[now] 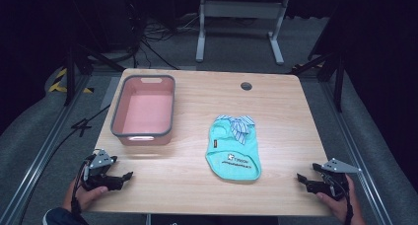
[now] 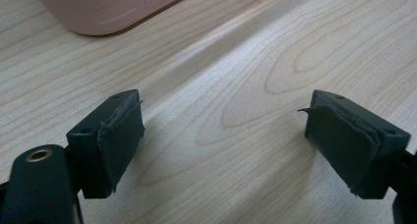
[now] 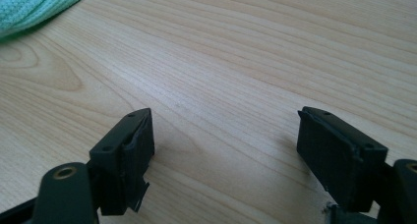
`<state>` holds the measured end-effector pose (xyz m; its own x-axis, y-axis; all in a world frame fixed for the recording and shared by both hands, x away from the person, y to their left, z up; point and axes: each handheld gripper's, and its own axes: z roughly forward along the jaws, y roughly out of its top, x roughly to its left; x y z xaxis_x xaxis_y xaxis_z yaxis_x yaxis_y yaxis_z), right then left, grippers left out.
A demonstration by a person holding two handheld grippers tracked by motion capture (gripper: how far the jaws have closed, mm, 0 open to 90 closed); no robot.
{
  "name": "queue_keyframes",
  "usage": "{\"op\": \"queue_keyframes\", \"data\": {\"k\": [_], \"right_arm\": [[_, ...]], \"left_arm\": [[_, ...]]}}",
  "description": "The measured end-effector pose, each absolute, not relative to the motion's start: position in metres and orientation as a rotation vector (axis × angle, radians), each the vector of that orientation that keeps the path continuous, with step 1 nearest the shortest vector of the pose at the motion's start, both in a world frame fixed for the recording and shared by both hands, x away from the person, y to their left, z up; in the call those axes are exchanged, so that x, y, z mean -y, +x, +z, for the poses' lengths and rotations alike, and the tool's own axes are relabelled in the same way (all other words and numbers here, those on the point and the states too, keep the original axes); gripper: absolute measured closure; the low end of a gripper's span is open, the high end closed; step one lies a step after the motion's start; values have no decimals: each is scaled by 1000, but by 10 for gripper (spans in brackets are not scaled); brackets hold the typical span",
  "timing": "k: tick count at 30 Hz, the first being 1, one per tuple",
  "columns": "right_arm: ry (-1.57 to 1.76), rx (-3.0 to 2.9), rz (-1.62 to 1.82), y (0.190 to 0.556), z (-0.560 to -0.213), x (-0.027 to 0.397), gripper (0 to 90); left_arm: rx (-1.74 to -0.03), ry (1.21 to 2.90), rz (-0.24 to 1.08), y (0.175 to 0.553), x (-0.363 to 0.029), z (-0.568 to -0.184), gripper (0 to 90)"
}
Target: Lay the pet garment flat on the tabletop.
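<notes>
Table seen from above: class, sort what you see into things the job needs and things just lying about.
Job:
- teal garment
- pink basin
- left claw, open
- right claw, open

Lying about:
- cable hole in the table
- cables on the floor

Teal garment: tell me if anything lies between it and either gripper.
Nothing visible does. The teal garment lies flat on the table, with bare wood between it and the open right gripper and the open left gripper. The pink bin stands off to its left.
</notes>
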<state>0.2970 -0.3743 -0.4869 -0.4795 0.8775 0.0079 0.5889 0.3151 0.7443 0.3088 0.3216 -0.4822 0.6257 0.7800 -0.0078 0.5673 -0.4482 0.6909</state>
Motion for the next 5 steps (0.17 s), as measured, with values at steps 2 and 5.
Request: {"op": "queue_keyframes", "data": {"k": [2, 5], "right_arm": [[1303, -2187, 983, 297, -487, 374, 225], [1302, -2188, 984, 297, -487, 374, 225]], "left_arm": [[-1051, 2179, 411, 309, -322, -482, 149], [-1050, 2180, 411, 309, -322, -482, 148]]}}
